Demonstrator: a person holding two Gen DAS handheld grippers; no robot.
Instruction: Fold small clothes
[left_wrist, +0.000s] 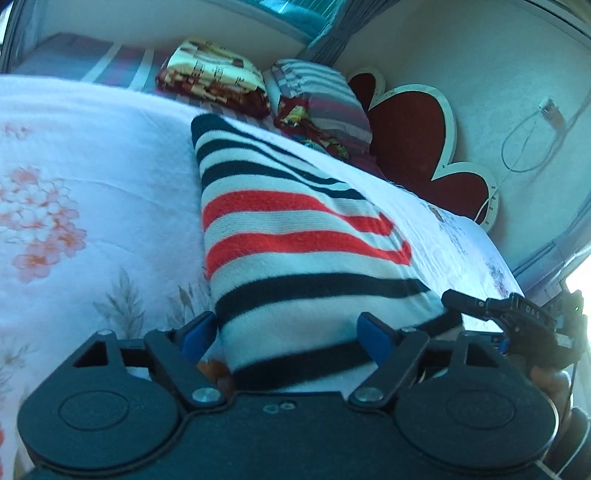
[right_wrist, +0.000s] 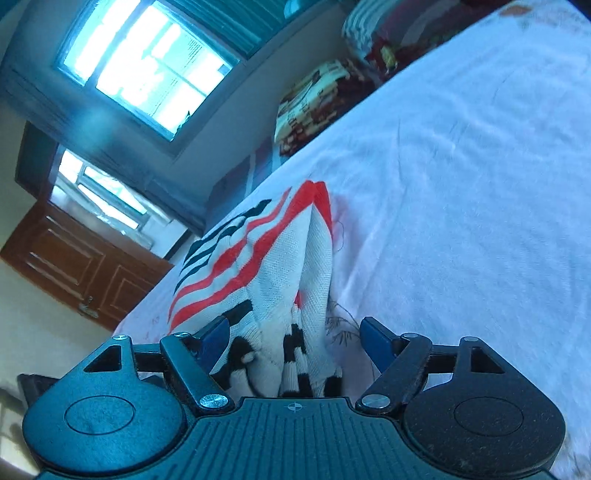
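lying folded on the bedsheet (left_wrist: 92, 155), striped garment (left_wrist: 295, 240), apparently ungripped.

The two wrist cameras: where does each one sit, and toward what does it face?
Left wrist: low over the bed, facing the headboard; the sweater lies between its open tongs; right tongs show.
Right wrist: tilted, facing the window and door; open tongs around the sweater's edge.
Both share sweater, bed, folded blankets.

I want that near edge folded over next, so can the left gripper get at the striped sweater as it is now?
Probably yes. The left gripper is open, its fingers straddling the near end of the striped sweater on the floral bedsheet, with nothing between them.
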